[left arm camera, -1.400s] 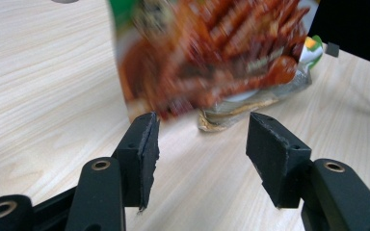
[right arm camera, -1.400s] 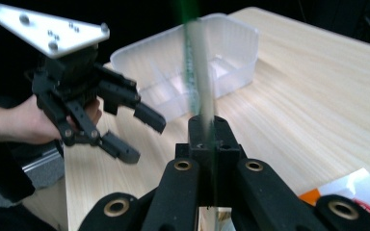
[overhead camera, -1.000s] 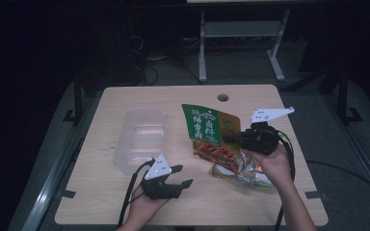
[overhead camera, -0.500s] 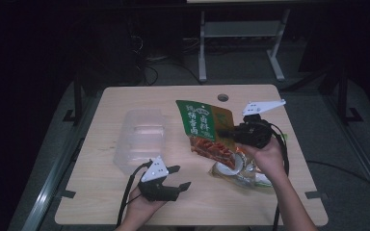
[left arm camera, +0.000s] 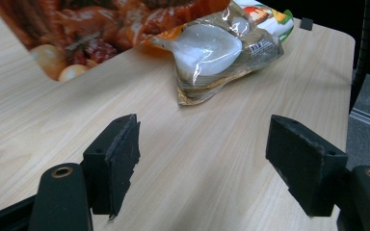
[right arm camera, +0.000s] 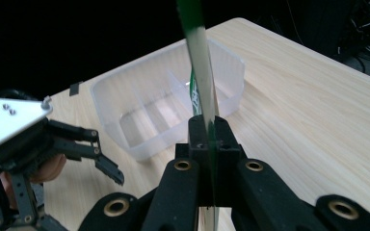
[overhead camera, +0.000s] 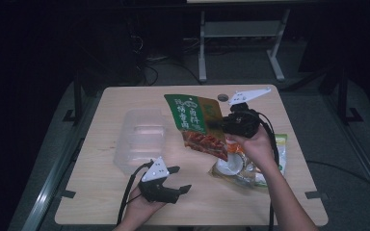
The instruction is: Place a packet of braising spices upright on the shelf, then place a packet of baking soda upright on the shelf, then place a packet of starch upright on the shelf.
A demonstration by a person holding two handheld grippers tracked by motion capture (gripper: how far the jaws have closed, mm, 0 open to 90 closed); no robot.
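Green packet lifted higher (pinched), table

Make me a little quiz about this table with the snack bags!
1. True or false: the right gripper is shut on the green and red food packet.
2. Which thing lies on the table under the right hand? A) clear plastic bin B) clear bag of food C) a cup
3. Fill in: the left gripper has its jaws ____, with nothing between them.

Key: 1 true. 2 B, the clear bag of food. 3 open.
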